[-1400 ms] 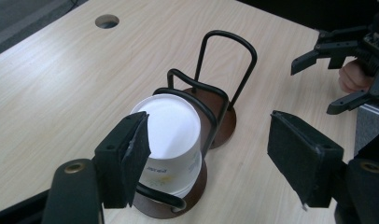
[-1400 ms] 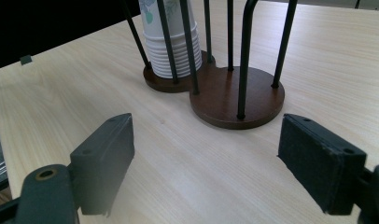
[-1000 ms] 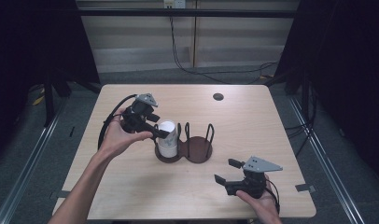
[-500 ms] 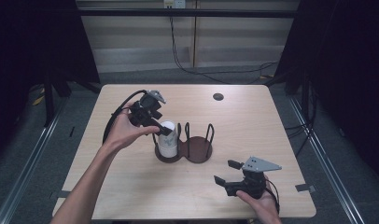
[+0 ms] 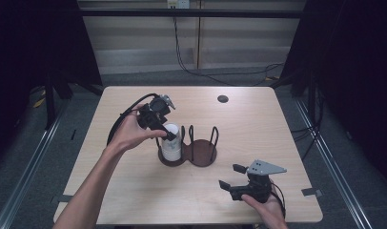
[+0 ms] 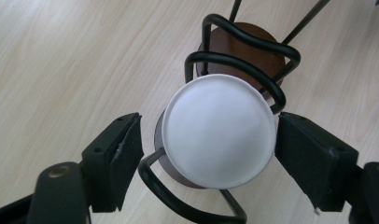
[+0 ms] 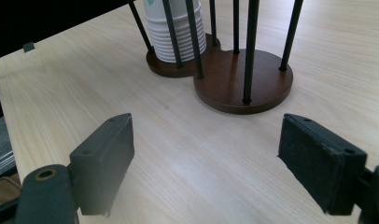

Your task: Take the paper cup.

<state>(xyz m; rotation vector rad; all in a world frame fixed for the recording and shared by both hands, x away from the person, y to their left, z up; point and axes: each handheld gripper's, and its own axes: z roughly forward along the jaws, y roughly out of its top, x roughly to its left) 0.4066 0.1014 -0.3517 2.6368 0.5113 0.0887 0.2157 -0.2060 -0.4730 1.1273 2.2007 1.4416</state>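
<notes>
cup stack [image 6: 219, 130] between left hand-held gripper [image 6: 208, 161] pads, untouched

— What do we see on our pale wooden table [image 5: 134, 191]?
— We find a dark two-ring wire cup holder [image 5: 201, 151] near its middle and a small dark disc [image 5: 223, 98] toward its far edge.

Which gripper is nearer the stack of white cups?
Left. The left gripper sits over the cup stack with its jaws either side, not touching. The right gripper rests apart near the table's front edge.
</notes>
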